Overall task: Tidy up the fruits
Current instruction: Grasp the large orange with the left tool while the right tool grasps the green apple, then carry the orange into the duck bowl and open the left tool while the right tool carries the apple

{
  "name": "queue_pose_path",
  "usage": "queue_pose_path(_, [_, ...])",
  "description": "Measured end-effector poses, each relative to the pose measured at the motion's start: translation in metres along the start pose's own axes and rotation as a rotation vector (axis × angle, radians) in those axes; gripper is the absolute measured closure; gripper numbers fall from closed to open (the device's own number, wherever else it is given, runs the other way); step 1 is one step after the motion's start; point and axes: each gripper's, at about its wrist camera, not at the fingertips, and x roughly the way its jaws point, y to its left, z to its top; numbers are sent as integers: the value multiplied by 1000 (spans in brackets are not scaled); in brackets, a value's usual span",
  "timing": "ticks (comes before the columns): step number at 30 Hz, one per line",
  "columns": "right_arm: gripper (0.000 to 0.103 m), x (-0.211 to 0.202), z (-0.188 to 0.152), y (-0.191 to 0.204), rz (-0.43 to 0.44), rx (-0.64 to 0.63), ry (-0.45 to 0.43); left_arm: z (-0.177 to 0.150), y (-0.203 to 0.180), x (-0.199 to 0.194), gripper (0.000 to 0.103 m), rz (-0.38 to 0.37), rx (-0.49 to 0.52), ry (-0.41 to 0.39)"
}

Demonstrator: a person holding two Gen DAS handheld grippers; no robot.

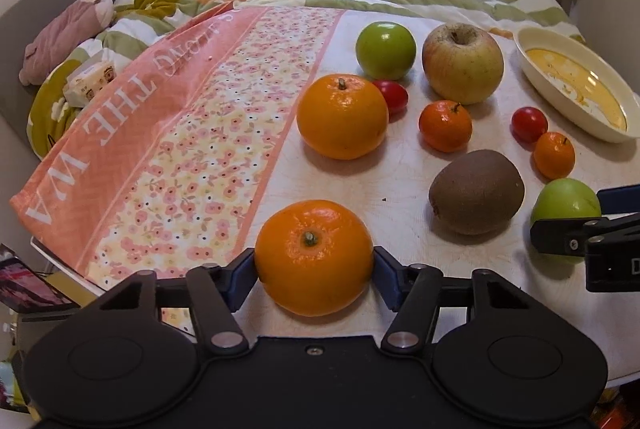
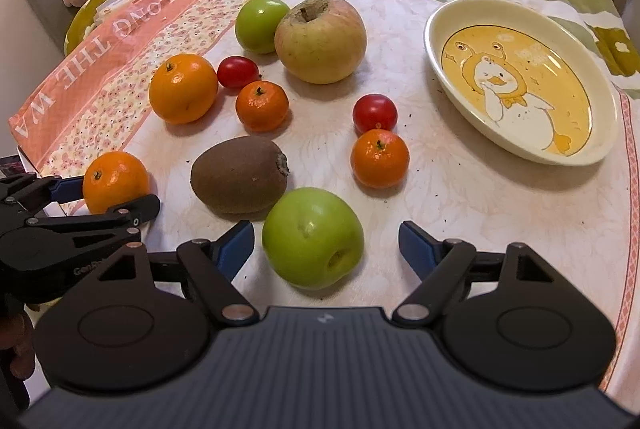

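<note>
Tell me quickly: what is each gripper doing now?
Left gripper: closed on the near orange.
Right gripper: open around the green apple, not gripping it.

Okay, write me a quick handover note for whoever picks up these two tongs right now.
Left tongs: pads against both sides of the near orange, which still sits on the table.
Right tongs: open, straddling the near green apple, gaps on both sides, no grip yet.
Duck bowl: empty, far right.
Still loose on the cloth: second orange, two mandarins, two cherry tomatoes, kiwi, far green apple, big yellow-red apple.
Done: nothing is in the bowl.
Left: every fruit.
</note>
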Motion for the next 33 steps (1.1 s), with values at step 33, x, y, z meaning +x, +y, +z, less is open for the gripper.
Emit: queue_pose_path(33, [33, -61, -5, -5, -18, 47, -143, 14, 3, -72, 39, -9, 19, -183])
